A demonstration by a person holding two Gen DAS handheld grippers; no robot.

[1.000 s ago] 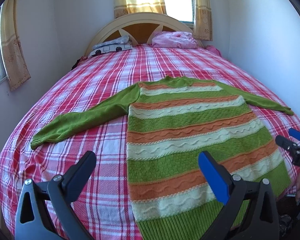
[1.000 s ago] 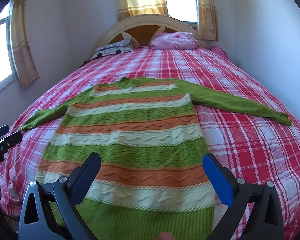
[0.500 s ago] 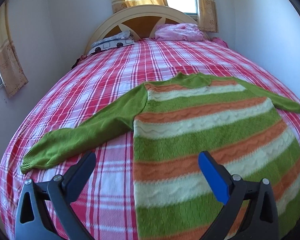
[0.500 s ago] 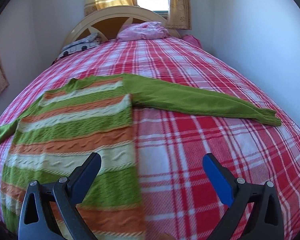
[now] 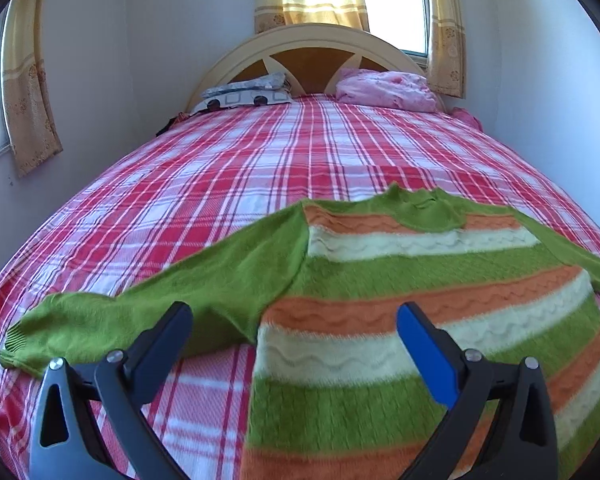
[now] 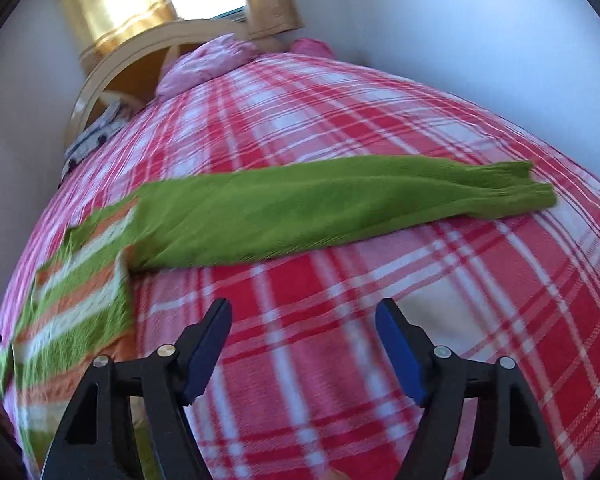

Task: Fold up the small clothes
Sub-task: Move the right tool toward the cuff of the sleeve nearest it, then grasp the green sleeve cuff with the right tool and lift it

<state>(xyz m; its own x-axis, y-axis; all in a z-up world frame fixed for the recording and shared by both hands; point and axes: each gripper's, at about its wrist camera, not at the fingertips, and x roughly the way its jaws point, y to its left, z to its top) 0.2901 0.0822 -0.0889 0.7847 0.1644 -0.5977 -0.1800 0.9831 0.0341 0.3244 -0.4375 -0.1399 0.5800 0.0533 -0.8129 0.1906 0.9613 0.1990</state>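
While the sweater (image 5: 400,320) lies flat on the bed (image 5: 260,168), each sleeve runs crosswise ahead of its nearer tongs. Left gripper (image 5: 294,330) faces the left sleeve (image 5: 160,300), right gripper (image 6: 302,332) the right sleeve (image 6: 340,204); both gape wide, holding nothing.

Right gripper (image 6: 303,322) hangs wide open, nothing in it, over the plaid bed (image 6: 440,300). The sweater's (image 6: 80,280) green sleeve (image 6: 340,204) stretches across mid-frame; striped body sits lower left, blurry.

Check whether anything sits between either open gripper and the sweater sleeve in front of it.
Nothing visible does. Ahead of the left gripper lies the left sleeve, almost under its open jaws. Only bare plaid bedspread separates the right gripper from the right sleeve.
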